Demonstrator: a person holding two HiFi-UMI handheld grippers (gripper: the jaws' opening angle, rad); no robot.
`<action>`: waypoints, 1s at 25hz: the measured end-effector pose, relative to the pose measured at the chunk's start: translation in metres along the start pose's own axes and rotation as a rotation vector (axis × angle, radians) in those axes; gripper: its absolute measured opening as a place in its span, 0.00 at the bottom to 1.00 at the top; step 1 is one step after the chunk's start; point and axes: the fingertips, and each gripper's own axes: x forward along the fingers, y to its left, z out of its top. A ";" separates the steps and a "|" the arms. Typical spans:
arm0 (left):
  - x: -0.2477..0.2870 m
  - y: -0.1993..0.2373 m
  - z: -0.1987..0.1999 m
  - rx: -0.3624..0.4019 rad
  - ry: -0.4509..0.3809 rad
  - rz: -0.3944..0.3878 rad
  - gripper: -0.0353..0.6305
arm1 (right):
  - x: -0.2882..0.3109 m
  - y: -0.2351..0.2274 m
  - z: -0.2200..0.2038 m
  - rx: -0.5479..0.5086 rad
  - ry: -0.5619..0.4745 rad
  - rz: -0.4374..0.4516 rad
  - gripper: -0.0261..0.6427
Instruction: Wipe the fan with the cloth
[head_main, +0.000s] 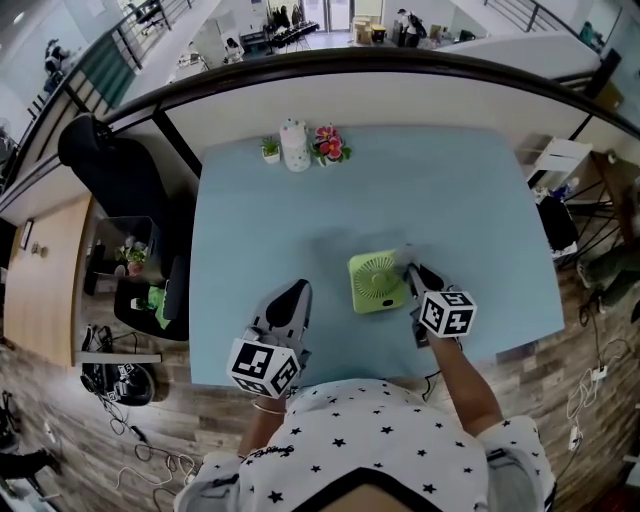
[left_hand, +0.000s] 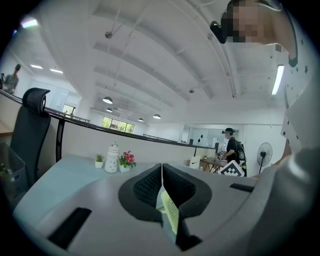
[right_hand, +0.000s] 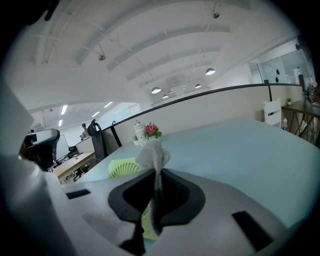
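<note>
1. The right gripper (head_main: 414, 272) pinches the grey cloth (right_hand: 152, 156) (bunched above its jaws), just beside the green fan (head_main: 376, 281) on the blue table (head_main: 450, 190).
2. The left gripper (head_main: 298, 290) has its jaws pressed together, near the fan.

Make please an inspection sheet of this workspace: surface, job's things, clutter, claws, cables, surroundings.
Surface: light blue table.
Job's things: green fan near the table's front edge; grey cloth pinched in the right claw, beside the fan.
Clutter: white jar, small plant and pink flowers at the far edge.
Claws: left claw shut, nothing in it; right claw shut on the cloth.
Cables: loose cables on the floor, both sides.
Surroundings: black chair at the left; wooden floor.
</note>
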 end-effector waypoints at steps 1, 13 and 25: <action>0.000 -0.001 0.000 -0.001 -0.001 -0.002 0.10 | -0.001 0.001 0.003 0.003 -0.010 0.002 0.08; -0.002 -0.002 0.003 0.003 -0.006 0.008 0.10 | -0.003 0.092 0.020 -0.058 -0.064 0.226 0.08; -0.029 0.024 0.002 -0.006 -0.016 0.108 0.10 | 0.030 0.154 -0.040 -0.162 0.107 0.373 0.08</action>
